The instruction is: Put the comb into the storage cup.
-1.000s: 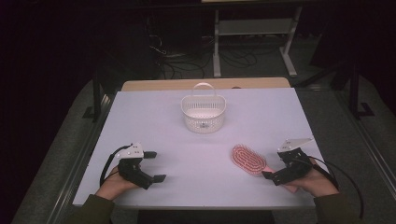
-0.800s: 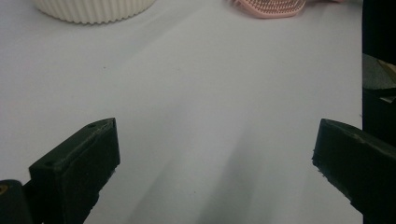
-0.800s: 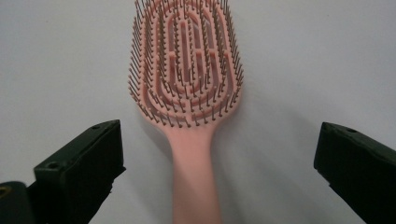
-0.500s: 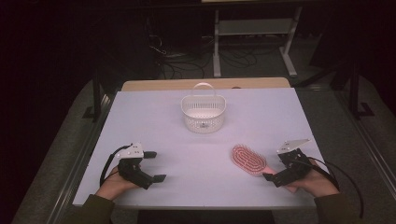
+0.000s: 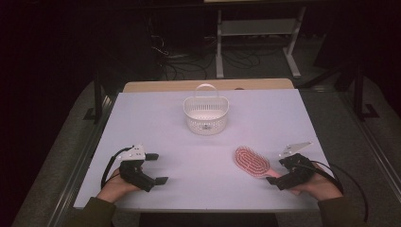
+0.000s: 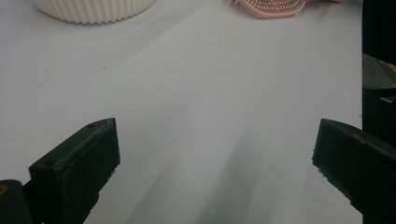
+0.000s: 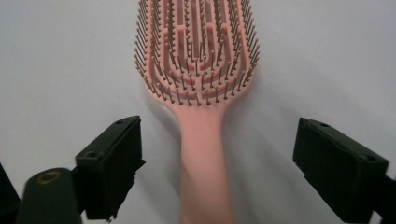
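A pink hairbrush lies bristles up on the white table, right of centre, with its handle pointing at the near right corner. My right gripper rests low at that handle. In the right gripper view the handle runs between the two jaws with a gap on each side. The jaws have just been closing but stand open, clear of it. My left gripper sits at the near left, open on bare table. A white slotted basket with a handle stands at the middle back.
The basket's wall and the brush head show far off in the left gripper view. Cables trail from both grippers toward the near edge. Dark floor, a metal frame and cords lie beyond the far edge.
The right gripper's jaws look slightly narrower around the brush handle. Both hands, the brush and the basket sit where they were.
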